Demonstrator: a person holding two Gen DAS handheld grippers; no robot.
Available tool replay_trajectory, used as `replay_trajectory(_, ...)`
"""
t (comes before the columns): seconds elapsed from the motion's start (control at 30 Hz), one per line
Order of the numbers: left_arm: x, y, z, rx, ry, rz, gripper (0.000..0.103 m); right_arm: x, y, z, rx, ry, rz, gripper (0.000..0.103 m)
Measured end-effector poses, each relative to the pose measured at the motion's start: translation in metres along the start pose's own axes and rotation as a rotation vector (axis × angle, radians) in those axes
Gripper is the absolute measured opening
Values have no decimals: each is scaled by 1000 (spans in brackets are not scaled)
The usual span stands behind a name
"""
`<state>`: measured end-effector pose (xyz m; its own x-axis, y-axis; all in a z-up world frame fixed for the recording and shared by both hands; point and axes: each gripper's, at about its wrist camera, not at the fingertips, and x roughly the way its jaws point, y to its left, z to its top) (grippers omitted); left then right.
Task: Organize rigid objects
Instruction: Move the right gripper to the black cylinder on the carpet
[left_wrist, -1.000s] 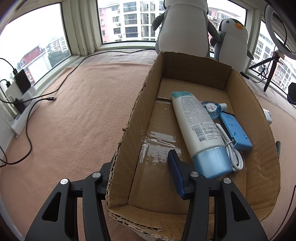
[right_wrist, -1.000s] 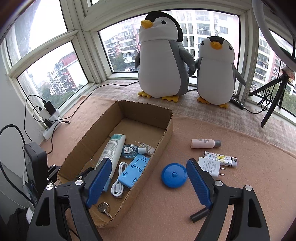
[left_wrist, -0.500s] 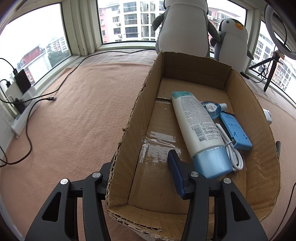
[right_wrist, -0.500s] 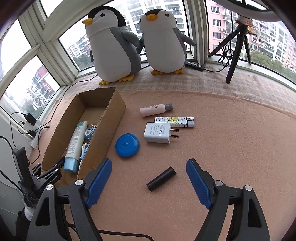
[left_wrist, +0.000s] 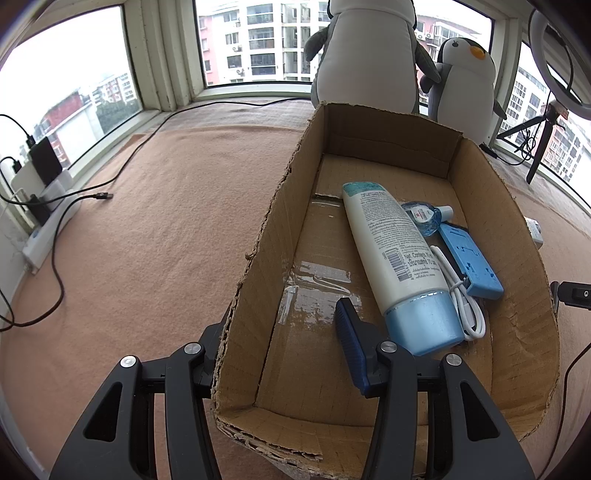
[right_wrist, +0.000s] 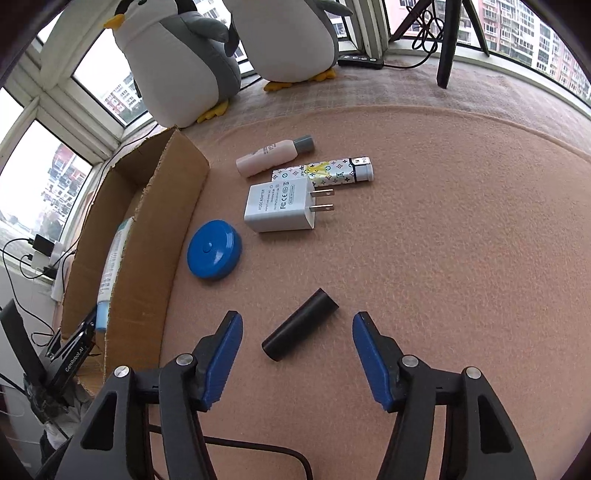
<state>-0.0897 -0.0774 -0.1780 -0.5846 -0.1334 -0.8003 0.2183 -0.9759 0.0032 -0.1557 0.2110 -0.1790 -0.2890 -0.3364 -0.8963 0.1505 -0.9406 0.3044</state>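
The left gripper (left_wrist: 284, 343) straddles the cardboard box (left_wrist: 258, 258) wall, fingers clenched on it, probably steadying the box for incoming items. The right gripper (right_wrist: 297, 360) hangs low with fingers spread wide; the black cylinder (right_wrist: 300, 324) lies slantwise between their tips on the carpet, untouched, apparently next to be picked.

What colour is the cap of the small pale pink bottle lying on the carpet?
Grey. The cap of the small pale pink bottle shows best in the right wrist view.
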Motion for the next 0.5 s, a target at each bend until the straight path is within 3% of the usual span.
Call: replay_trajectory(0.5,0,1,0,-1,0,0,49,13,13,1,-49,5,-44,53)
